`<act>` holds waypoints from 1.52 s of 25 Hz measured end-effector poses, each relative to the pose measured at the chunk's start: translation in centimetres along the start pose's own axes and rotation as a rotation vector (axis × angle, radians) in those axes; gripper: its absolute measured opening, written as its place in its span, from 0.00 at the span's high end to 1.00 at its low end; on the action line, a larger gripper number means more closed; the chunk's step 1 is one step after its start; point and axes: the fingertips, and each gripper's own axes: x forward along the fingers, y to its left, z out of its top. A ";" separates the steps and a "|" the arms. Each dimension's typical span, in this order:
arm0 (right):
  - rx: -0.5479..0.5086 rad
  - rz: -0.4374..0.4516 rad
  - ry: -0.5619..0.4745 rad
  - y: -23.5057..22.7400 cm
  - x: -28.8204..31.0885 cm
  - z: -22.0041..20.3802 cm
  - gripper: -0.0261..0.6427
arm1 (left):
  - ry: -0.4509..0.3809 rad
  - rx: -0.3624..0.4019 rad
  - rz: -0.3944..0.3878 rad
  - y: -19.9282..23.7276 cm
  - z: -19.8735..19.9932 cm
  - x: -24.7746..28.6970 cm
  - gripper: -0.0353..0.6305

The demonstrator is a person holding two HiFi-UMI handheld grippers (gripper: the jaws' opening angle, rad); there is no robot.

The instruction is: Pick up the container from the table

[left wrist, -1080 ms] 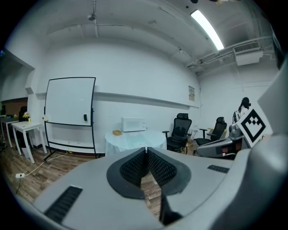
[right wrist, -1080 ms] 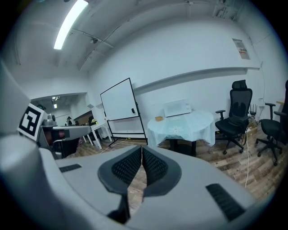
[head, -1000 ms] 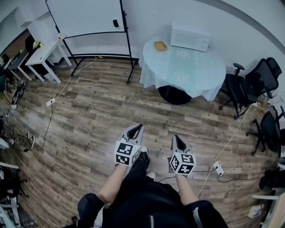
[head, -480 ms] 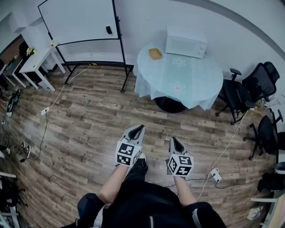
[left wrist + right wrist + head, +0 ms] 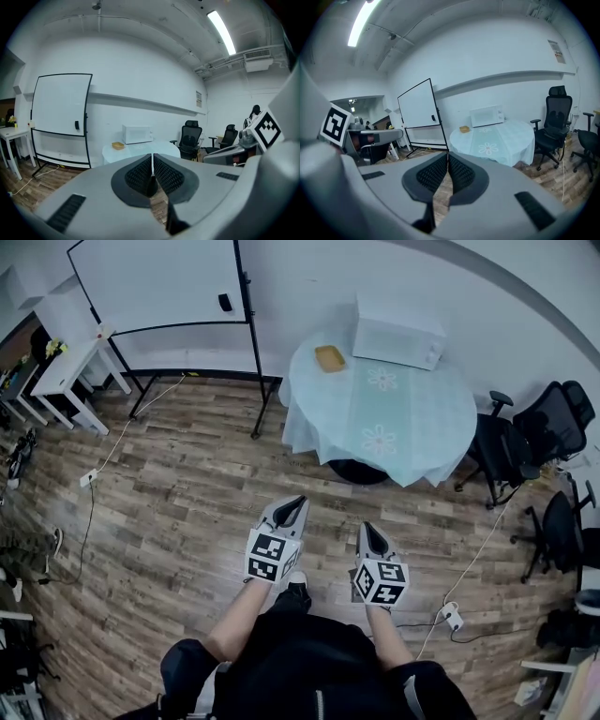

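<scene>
A small yellow container (image 5: 329, 358) sits near the far left rim of a round table (image 5: 412, 427) under a pale blue flowered cloth. The same container (image 5: 117, 146) shows small in the left gripper view, and the container (image 5: 464, 128) also in the right gripper view. My left gripper (image 5: 298, 502) is held over the wood floor, well short of the table, jaws shut with nothing between them. My right gripper (image 5: 369, 529) hangs beside it, also shut and empty. The left gripper (image 5: 152, 165) and right gripper (image 5: 448, 164) both point toward the table.
A white microwave (image 5: 397, 331) stands at the table's back. A rolling whiteboard (image 5: 155, 284) is to the left, with white side tables (image 5: 70, 367) beyond. Black office chairs (image 5: 525, 432) crowd the right side. Cables and a power strip (image 5: 452, 618) lie on the floor.
Both grippers have travelled forward across the floor with the person; the table and whiteboard now lie nearer and lower in the head view. The jaws stayed shut.
</scene>
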 end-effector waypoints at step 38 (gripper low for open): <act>0.031 -0.064 0.027 -1.9 15.0 4.0 0.92 | 0.051 -0.009 -0.062 11.6 0.7 12.0 0.91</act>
